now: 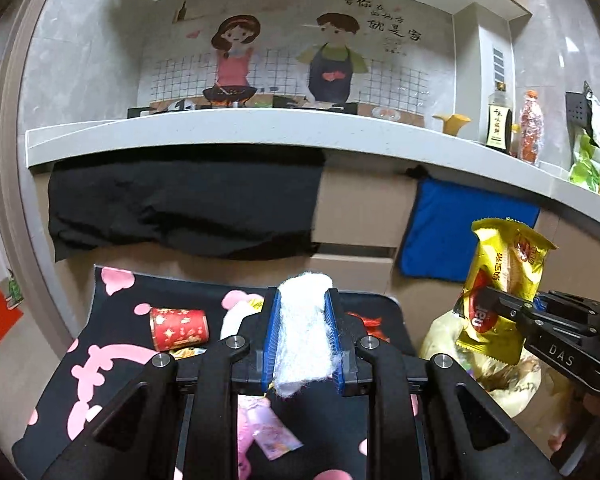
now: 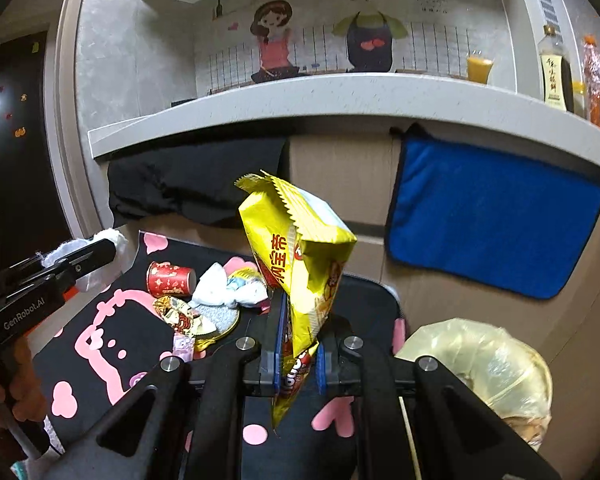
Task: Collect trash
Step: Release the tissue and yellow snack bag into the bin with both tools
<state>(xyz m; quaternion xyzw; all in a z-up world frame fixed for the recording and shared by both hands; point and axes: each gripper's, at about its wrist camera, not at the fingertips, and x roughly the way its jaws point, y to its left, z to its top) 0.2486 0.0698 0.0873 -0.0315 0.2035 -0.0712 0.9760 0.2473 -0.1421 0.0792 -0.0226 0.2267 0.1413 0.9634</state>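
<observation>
My left gripper (image 1: 302, 300) is shut on a white fluffy wad (image 1: 304, 332) that stands up between its blue pads, lifted above the black table with pink shapes (image 1: 100, 356). My right gripper (image 2: 298, 346) is shut on a yellow snack wrapper (image 2: 296, 248) that rises upright from its jaws. In the left wrist view that wrapper (image 1: 500, 280) hangs at the right over a yellowish trash bag (image 1: 444, 336). On the table lie a red paper cup (image 2: 170, 279), crumpled white tissue (image 2: 224, 288), a gold wrapper (image 2: 184, 318) and a pink wrapper (image 1: 268, 432).
A white counter (image 1: 228, 128) runs across the back, with a black cloth (image 1: 180, 208) and a blue towel (image 2: 496, 220) hanging from it. Bottles (image 2: 556, 72) and a yellow cup (image 2: 479, 68) stand on the counter at the right. The trash bag (image 2: 488, 364) sits right of the table.
</observation>
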